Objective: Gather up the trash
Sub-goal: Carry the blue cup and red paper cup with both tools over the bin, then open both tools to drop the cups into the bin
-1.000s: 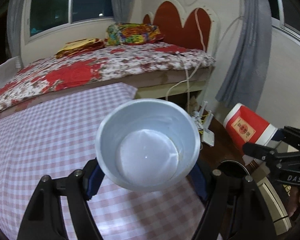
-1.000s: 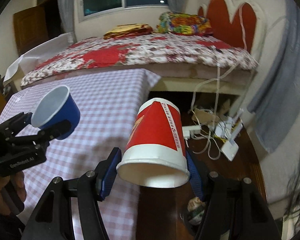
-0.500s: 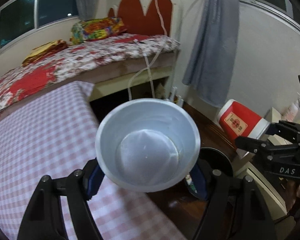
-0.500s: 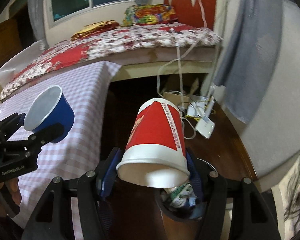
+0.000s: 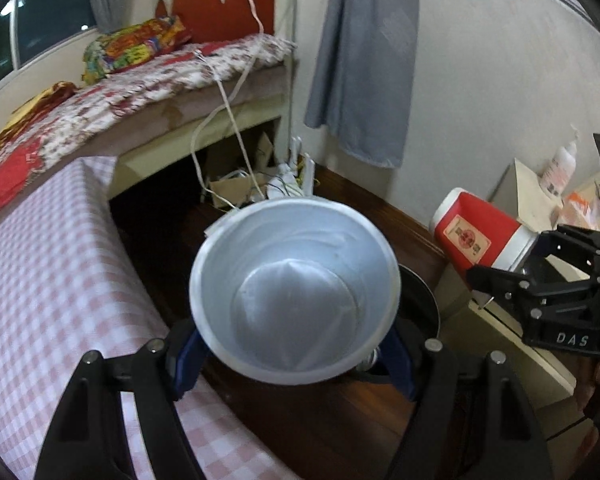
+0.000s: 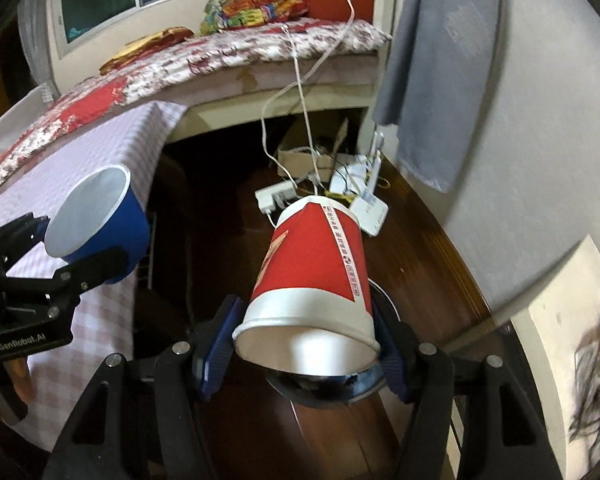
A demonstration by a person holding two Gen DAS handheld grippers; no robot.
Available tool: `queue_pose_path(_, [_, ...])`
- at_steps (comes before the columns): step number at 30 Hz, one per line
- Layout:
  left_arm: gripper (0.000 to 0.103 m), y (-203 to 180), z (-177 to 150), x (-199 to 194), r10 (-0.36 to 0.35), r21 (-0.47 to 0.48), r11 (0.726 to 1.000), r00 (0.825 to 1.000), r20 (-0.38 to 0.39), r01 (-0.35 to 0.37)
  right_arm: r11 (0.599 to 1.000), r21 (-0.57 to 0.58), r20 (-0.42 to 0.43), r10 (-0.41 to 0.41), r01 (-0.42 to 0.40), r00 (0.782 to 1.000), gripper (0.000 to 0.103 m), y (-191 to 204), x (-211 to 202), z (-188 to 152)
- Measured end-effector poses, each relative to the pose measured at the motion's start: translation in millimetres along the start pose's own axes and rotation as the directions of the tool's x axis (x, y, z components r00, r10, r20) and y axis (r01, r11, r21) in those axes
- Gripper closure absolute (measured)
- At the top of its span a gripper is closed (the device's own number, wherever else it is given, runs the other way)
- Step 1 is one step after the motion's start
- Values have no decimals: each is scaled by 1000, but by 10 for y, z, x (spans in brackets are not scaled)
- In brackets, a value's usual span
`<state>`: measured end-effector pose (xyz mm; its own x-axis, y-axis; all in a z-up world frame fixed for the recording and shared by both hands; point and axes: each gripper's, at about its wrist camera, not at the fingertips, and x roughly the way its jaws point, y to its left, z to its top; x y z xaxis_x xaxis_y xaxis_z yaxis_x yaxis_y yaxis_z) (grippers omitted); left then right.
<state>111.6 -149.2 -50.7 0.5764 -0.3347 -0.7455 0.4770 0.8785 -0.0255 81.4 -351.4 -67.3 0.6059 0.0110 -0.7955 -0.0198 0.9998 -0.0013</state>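
Note:
My left gripper (image 5: 294, 360) is shut on a blue cup (image 5: 296, 292), and the left wrist view looks straight into its white inside. In the right wrist view the same cup (image 6: 100, 216) hangs at the left edge beside the table, held in the left gripper (image 6: 72, 244). My right gripper (image 6: 306, 350) is shut on a red and white paper cup (image 6: 312, 264) with its mouth toward the camera. The left wrist view has that red cup (image 5: 476, 232) and the right gripper (image 5: 516, 258) at the right. A black round trash bin (image 5: 418, 300) stands on the floor below both cups, mostly hidden (image 6: 320, 394).
A table with a pink checked cloth (image 5: 40, 280) stands at the left. Behind it is a bed (image 5: 140, 80). Cables, a power strip and a router (image 6: 360, 200) lie on the dark wooden floor. A grey cloth (image 5: 360, 60) hangs on the wall. A white cabinet (image 5: 520, 196) stands right.
Both grippers have swung right, off the table, and sunk toward the floor. The bin has come into view under the cups. Both cups stay gripped.

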Motion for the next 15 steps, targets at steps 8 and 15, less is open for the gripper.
queue_pose_path(8, [27,-293,-45,287,-39,41,998,995,-87,43,999,32,-48,-18,20,999,38,-338,156,-232])
queue_pose_path(15, [27,-473,-98,671,-68,23,997,980,-185,74,998,58,-108,-4,10,994,38,-499,436,-421])
